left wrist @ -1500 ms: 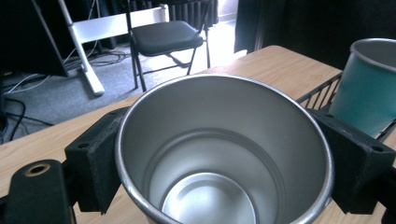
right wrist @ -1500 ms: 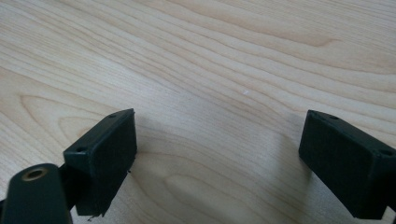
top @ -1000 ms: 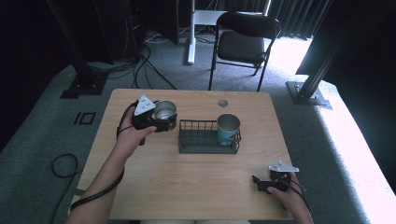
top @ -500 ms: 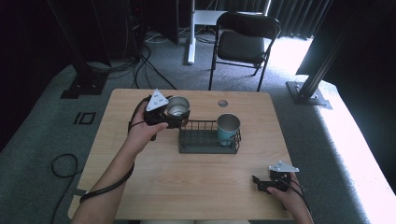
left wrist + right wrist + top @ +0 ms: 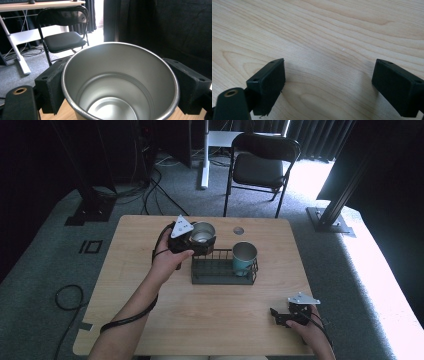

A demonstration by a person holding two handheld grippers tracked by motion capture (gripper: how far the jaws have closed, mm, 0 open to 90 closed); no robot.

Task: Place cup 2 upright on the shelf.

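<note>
The plain silver steel cup stands upright in the grip of the left gripper, its open mouth facing up and its long axis close to vertical. In the left gripper view the mouth of the cup tips slightly toward the camera, so the bright inner wall and round bottom show. The two black fingers pinch the cup from opposite sides, pads pressed against its outer wall just under the rim. In the high view the cup is held above the far left part of the table, just beyond the left end of the dark wire rack, near its back edge.

A teal cup with a steel rim stands upright in the right end of that rack, mouth up, apart from the silver one.

The right gripper rests low at the near right corner of the table; in its own view the fingers are spread wide with bare wood between them.

The light wooden table has a pale grain and a small round grommet near its far edge. It stands on grey carpet. Beyond it are a black folding chair, a white desk leg, loose cables, dark curtains, and sunlight on the floor at right.
</note>
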